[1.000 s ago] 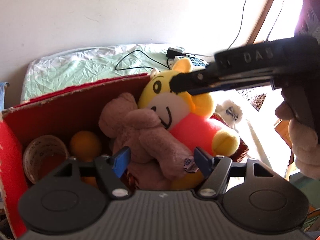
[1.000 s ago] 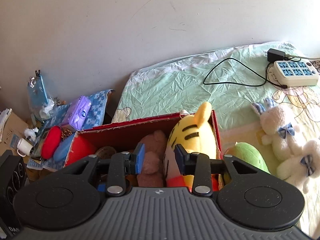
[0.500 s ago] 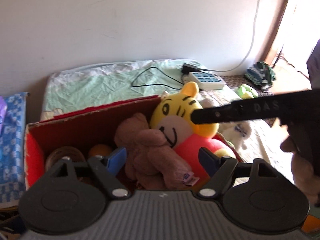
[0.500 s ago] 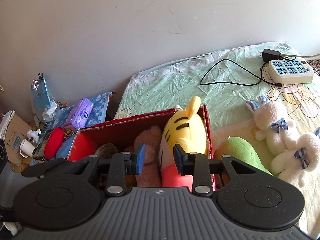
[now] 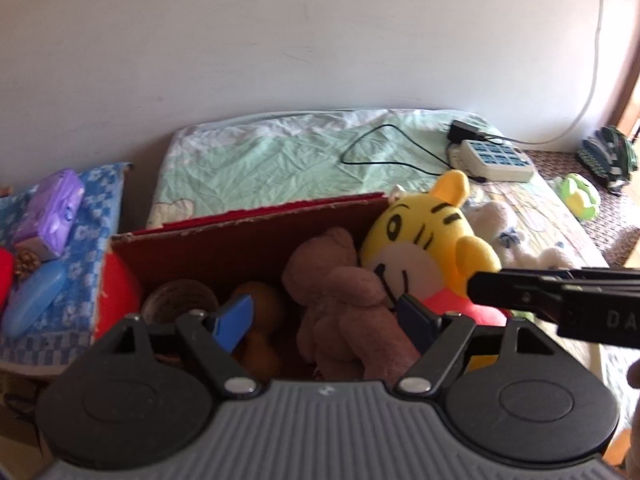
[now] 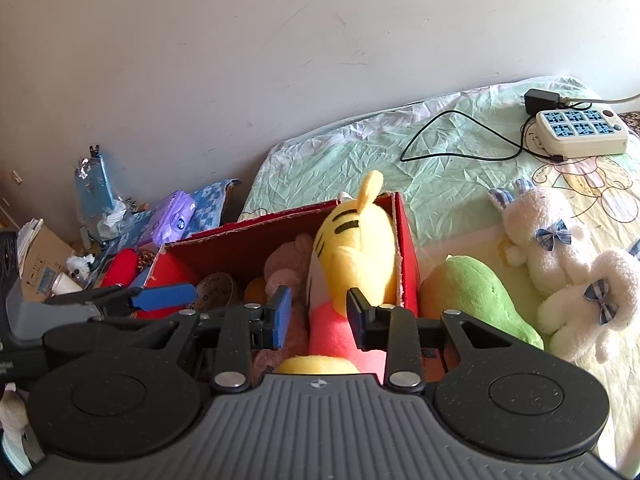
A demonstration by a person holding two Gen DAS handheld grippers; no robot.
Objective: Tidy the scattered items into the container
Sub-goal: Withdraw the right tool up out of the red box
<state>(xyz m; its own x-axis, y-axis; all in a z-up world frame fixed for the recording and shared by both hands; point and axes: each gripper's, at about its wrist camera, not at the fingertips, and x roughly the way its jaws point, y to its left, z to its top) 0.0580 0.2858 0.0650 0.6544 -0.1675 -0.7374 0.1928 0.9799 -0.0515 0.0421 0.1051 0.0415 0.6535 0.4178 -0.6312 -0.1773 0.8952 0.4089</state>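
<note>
A red cardboard box (image 5: 260, 216) (image 6: 280, 220) stands on the bed and holds a yellow tiger plush (image 5: 420, 240) (image 6: 356, 240), a brown teddy (image 5: 340, 292) (image 6: 288, 264), an orange ball (image 5: 260, 300) and a paper cup (image 5: 176, 304). My left gripper (image 5: 326, 320) hovers open over the near side of the box, above the teddy and gripping nothing. One of its blue fingers (image 6: 164, 295) shows in the right wrist view. My right gripper (image 6: 316, 316) hangs over the tiger with only a narrow gap between its pads, and nothing is pinched. From the left wrist it appears as a black bar (image 5: 500, 290) beside the tiger.
On the green sheet right of the box lie a green plush (image 6: 476, 292) and two white rabbit plushes (image 6: 536, 232) (image 6: 592, 292). A power strip (image 6: 580, 132) with a black cable sits near the wall. A purple pack (image 5: 52, 208) and clutter lie left of the box.
Both views have drawn back from the box. My left jaws have spread wider. The right gripper has slid off the tiger's head towards the right, and the tiger stays in the box.
</note>
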